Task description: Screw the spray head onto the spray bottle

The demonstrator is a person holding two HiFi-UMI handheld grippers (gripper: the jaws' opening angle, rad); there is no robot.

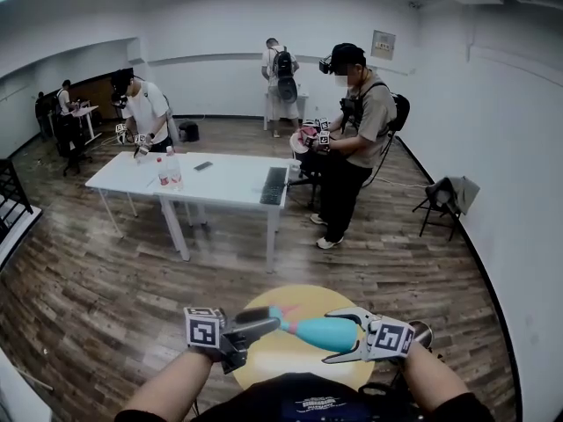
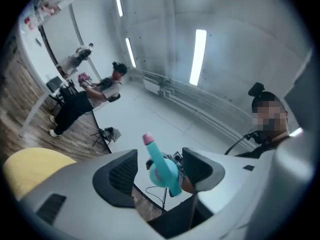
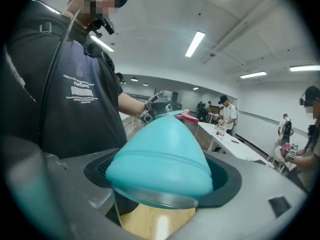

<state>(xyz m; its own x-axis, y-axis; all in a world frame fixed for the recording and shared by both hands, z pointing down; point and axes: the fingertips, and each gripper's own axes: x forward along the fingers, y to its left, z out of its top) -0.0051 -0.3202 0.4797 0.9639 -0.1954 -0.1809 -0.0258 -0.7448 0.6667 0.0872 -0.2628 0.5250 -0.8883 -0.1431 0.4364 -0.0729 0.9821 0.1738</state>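
In the head view the teal spray bottle [image 1: 327, 331] lies sideways above the yellow round table [image 1: 290, 359]. My right gripper [image 1: 341, 335] is shut on its wide body, which fills the right gripper view [image 3: 160, 159] between the dark pads [image 3: 227, 176]. The teal spray head [image 1: 283, 316] with its pink tip sits on the bottle's neck and points left. My left gripper [image 1: 266, 323] reaches it from the left. In the left gripper view the spray head [image 2: 163, 168] stands in the gap of the open left gripper [image 2: 160, 173], close to the right pad [image 2: 200, 168]; the left pad [image 2: 121, 176] is apart from it.
A long white table [image 1: 229, 183] with small bottles [image 1: 167, 172] and a keyboard [image 1: 274, 185] stands ahead on the wood floor. Several people with grippers stand around it, one [image 1: 356, 139] at its right end. A folding chair [image 1: 444, 202] stands by the right wall.
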